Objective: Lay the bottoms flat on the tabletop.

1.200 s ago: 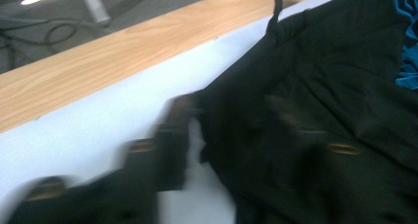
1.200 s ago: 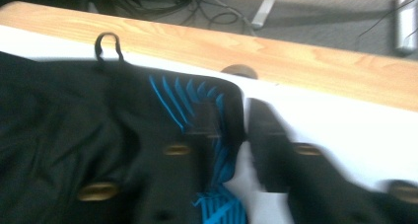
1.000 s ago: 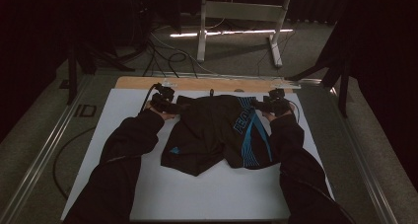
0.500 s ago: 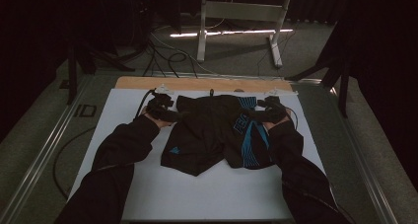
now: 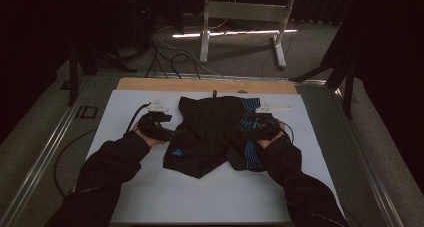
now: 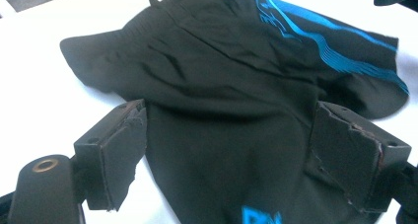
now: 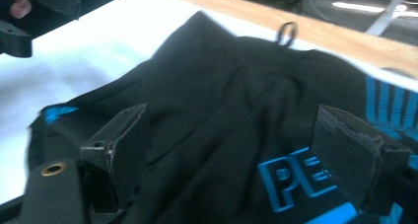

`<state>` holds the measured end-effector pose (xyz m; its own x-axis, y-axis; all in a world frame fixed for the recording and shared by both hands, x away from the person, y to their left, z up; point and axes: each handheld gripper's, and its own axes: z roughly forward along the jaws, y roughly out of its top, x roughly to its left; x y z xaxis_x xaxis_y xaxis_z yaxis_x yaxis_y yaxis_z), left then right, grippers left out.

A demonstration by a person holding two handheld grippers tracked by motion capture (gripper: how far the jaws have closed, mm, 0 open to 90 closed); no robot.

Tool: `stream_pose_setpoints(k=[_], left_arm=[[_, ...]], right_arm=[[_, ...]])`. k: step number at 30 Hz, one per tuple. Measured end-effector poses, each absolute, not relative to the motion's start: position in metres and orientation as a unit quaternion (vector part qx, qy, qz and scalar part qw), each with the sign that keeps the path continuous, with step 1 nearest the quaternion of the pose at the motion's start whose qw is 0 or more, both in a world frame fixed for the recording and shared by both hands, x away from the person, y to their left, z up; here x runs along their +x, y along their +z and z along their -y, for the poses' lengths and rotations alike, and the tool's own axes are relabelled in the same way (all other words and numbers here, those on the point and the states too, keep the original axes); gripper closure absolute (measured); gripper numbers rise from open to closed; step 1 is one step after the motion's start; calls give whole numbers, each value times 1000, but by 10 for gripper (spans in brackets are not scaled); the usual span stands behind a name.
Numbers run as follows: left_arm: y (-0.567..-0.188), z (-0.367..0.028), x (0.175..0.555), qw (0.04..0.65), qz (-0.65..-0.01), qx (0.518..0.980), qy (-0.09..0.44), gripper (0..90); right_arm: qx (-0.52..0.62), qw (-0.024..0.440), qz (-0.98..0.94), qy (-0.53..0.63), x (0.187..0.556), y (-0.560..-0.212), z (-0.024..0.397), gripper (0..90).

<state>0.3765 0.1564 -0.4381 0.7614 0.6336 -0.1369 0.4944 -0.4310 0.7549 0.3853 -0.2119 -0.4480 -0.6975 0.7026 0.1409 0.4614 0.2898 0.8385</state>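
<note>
Black shorts (image 5: 217,134) with blue stripes and lettering, lying crumpled on the white table cover (image 5: 120,187), centre, nearer the far edge than the near one. Waist cord loop (image 5: 214,93) poking out at the far side, just before the wooden strip (image 5: 150,84).

Changed against a second ago: both hands drawn back toward the near side. Were up at the far corners of the garment; now left gripper (image 5: 159,128) at the left edge, right gripper (image 5: 257,127) over the blue-striped right part. Far edge of the garment lying flatter and squarer than before.

Left gripper jaws standing wide, black cloth lying between them but not pinched (image 6: 217,150). Right gripper (image 7: 231,155) likewise gaping wide above the blue lettering, nothing clamped.

Reading: far edge probably set down and let go; regrip lower down likely next, for smoothing or folding. Near leg hems bunched and uneven, so flattening far from finished.
</note>
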Motion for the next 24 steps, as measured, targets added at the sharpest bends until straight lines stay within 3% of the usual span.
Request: stream_pose_setpoints(k=[13, 15, 16, 17, 18, 19, 22, 23, 24], left_arm=[[-460, -169, 328, 411, -300, 859, 64, 180], [-465, -167, 321, 406, -294, 863, 65, 183], [-467, -166, 318, 405, -291, 864, 64, 192], [-472, -164, 313, 402, -284, 868, 63, 220], [-472, -164, 313, 402, -284, 868, 63, 242], [-479, -162, 309, 392, -274, 876, 65, 316], [-484, -160, 306, 384, -256, 885, 60, 385], [-488, -156, 305, 375, -245, 892, 60, 454], [-488, -156, 305, 375, -245, 892, 60, 454]], right_arm=[[308, 73, -824, 469, 348, -463, 160, 150], [300, 64, -830, 466, 340, -468, 149, 199], [289, 59, -837, 461, 336, -471, 144, 291], [282, 61, -843, 455, 329, -477, 132, 359], [282, 61, -843, 455, 329, -477, 132, 359], [268, 62, -858, 433, 325, -485, 122, 436], [266, 51, -865, 423, 323, -493, 113, 458], [265, 62, -872, 408, 321, -500, 104, 481], [265, 62, -872, 408, 321, -500, 104, 481]])
